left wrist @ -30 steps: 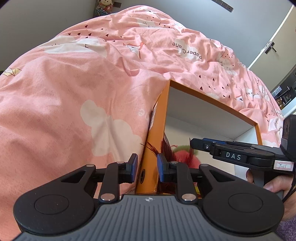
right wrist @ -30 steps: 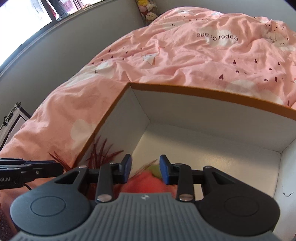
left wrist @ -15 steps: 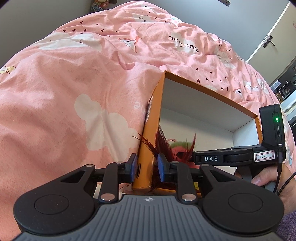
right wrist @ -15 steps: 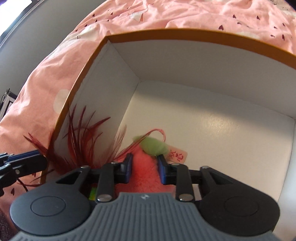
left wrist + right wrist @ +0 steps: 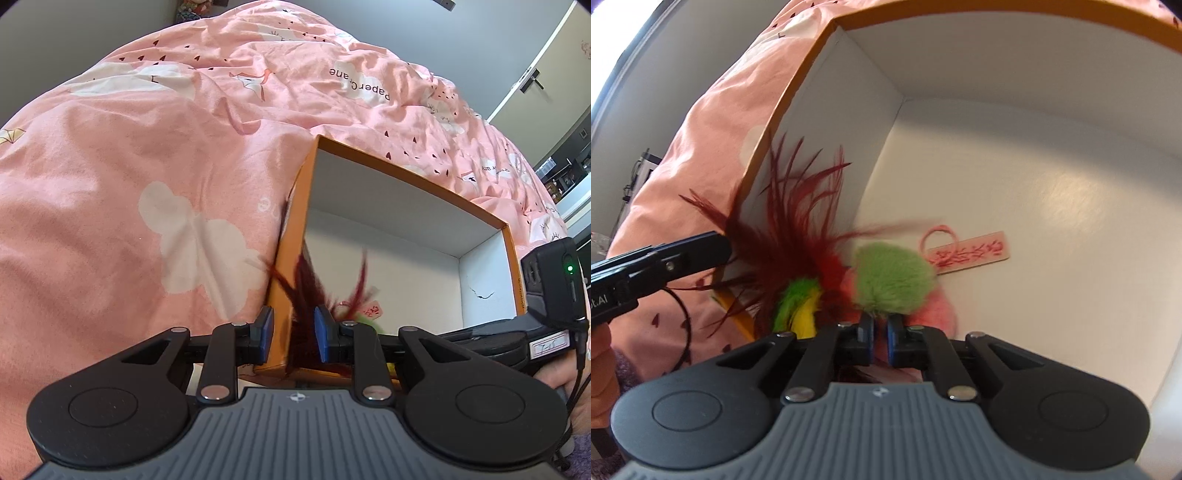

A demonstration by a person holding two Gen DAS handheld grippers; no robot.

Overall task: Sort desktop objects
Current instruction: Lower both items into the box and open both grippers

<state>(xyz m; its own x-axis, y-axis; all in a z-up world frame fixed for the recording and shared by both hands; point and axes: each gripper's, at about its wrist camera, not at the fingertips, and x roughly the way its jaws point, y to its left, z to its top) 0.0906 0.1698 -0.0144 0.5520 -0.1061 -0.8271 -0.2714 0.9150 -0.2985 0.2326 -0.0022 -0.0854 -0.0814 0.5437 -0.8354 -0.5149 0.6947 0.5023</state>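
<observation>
An orange box (image 5: 406,173) with white inside lies open on the pink bedcover. My right gripper (image 5: 880,336) is inside it near the left wall, shut on a fluffy toy (image 5: 890,277) with a green tuft, a pink body and dark red feathers (image 5: 790,218); a pink tag (image 5: 967,253) lies on the box floor. My left gripper (image 5: 291,334) is open, straddling the box's left wall (image 5: 291,236), with the feathers (image 5: 306,280) between its fingers. The left gripper shows in the right wrist view (image 5: 713,249), beside the feathers.
The pink bedcover (image 5: 147,166) with cloud and crane prints surrounds the box. Grey walls and a door stand behind the bed. The right gripper's body (image 5: 546,295) and the hand holding it lie at the box's right side.
My right gripper has moved down and deeper into the box with the toy, and its jaws have narrowed on it. The left gripper stayed at the box's left wall.
</observation>
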